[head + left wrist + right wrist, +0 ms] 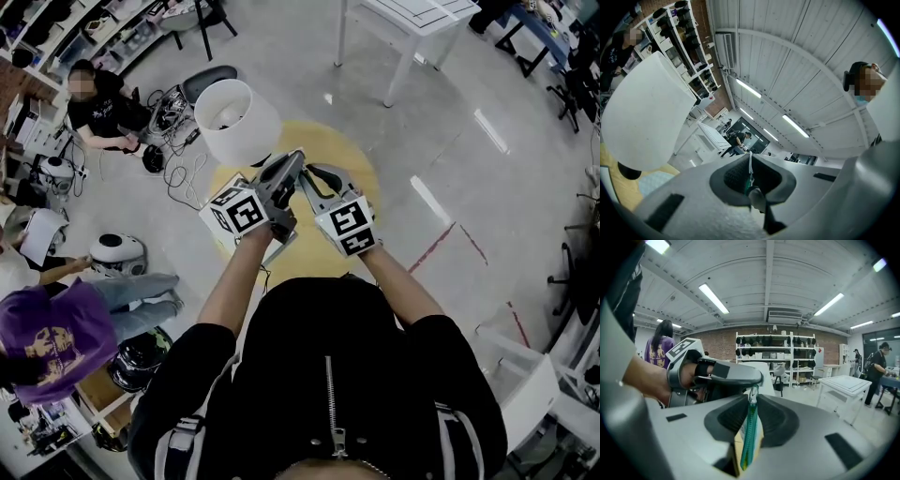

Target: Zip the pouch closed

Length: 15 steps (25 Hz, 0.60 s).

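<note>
Now both tools meet in mid-air in front of the person's chest, above a round yellow rug (pixel 361 155) on the floor (pixel 450 131).

The left tool (pixel 292 165) points level, and its jaws are pressed together on the zipper pull (pixel 750 164). A bit of green from the pouch (pixel 747 186) shows just behind the pull. From the other side, the left tool (pixel 757 380) comes in from the left, with its tip right at the top end of the zipper (pixel 750 427).

The right tool (pixel 753 399) tilts slightly down, with its jaws partway closed. The pouch (pixel 738 446) stands edge-on between them, and its pale sides lie against both pads. The teal zipper runs straight down the middle of the gap. In the head view the right tool (pixel 314 178) touches tips with the left one.

Room is tight on the left. The rim of a white lampshade (pixel 237 120) sits just beside the left tool, and it fills the left side of the left gripper view (pixel 647 112). Further left, a seated person (pixel 98 103) and a person in purple (pixel 47 342) are well apart from the tools.

Ahead and to the right the floor lies wide and bare. It is crossed by red tape lines (pixel 441 244), and a white table (pixel 412 28) stands at its far edge. Shelves (pixel 773 350) line the brick wall beyond.
</note>
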{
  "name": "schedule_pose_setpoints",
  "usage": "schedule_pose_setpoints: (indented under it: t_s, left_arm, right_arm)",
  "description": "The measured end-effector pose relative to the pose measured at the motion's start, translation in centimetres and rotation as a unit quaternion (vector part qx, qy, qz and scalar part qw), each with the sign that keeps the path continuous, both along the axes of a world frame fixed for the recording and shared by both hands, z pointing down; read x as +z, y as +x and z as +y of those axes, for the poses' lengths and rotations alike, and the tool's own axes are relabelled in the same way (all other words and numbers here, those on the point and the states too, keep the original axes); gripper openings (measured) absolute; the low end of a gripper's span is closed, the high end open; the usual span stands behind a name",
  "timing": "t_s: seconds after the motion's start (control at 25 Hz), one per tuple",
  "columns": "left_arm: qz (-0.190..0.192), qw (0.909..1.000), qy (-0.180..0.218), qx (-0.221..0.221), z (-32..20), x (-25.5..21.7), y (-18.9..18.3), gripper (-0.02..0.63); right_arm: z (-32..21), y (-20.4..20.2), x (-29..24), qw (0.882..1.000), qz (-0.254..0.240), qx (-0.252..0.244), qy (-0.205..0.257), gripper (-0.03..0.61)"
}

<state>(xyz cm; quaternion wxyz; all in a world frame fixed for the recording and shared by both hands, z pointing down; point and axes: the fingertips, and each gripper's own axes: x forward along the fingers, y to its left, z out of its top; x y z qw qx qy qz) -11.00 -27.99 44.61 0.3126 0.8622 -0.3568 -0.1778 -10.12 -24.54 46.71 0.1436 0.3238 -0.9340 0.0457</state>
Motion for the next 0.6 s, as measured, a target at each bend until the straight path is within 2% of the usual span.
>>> schedule_pose_setpoints:
  t_s: [0.08,0.2,0.6]
  left_arm:
    - [0.000,1.0000,0.001,0.004,0.0,-0.1,0.1,0.012]
    - [-0.005,1.0000,0.004,0.006,0.1,-0.3,0.2,0.012]
    - [-0.044,0.9985,0.025,0.023,0.1,-0.6,0.8,0.011]
  right_arm:
    - [0.0,0.0,-0.1,1.000,-0.004,0.000,-0.003,0.075]
    - [0.0,0.3,-0.2,1.000,-0.004,0.006,0.000,0.050]
    - [0.3,1.3,-0.6,1.000,-0.003,0.006,0.010,0.041]
